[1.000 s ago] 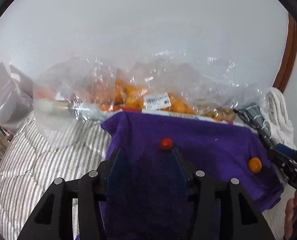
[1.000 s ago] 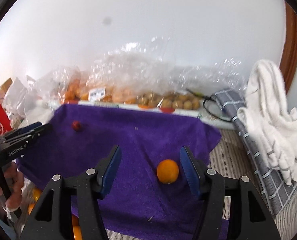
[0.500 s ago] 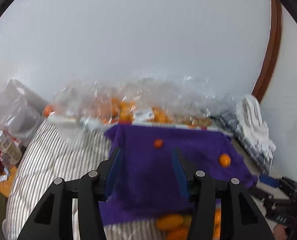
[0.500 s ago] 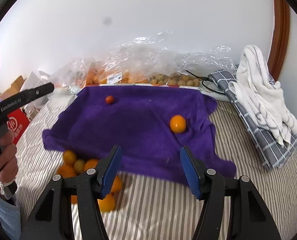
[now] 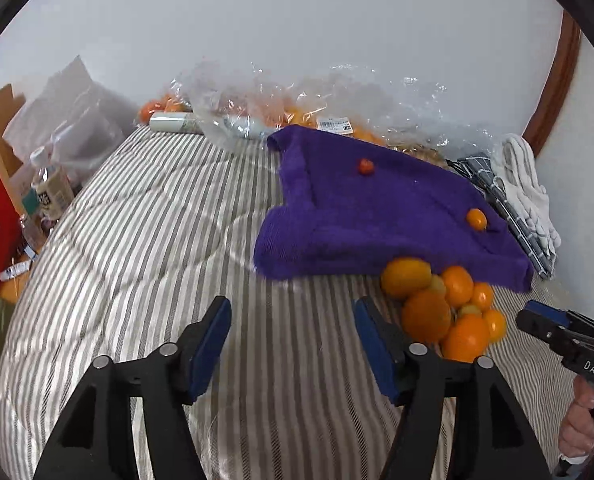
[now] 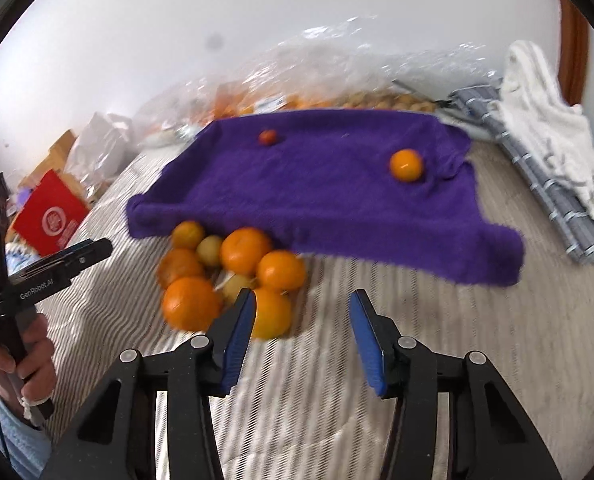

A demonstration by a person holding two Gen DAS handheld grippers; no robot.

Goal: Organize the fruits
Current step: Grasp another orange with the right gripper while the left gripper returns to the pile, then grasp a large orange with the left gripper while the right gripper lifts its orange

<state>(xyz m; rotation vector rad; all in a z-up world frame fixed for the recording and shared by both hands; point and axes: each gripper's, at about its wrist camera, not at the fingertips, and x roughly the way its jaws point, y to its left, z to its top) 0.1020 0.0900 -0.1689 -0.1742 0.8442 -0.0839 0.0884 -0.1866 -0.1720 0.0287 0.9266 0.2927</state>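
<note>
Presently left gripper (image 5: 293, 342) jaws were opening, empty; right gripper (image 6: 301, 332) jaws were closing, empty. Best approach: take outermost orange (image 6: 271, 312) from pile (image 6: 233, 276) at 11 o'clock, centering pads.

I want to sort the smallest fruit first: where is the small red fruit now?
The small red fruit lies on the purple towel near its far edge, left of the lone orange in the right wrist view, apart from the orange pile.

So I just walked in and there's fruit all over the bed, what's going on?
A person holds a gripper in each hand over a striped bed, sorting fruit. Neither holds anything: the left gripper is opening and the right gripper is closing, both on air. A pile of oranges lies at the near edge of a purple towel, with one small orange and a red fruit on top of it.
</note>
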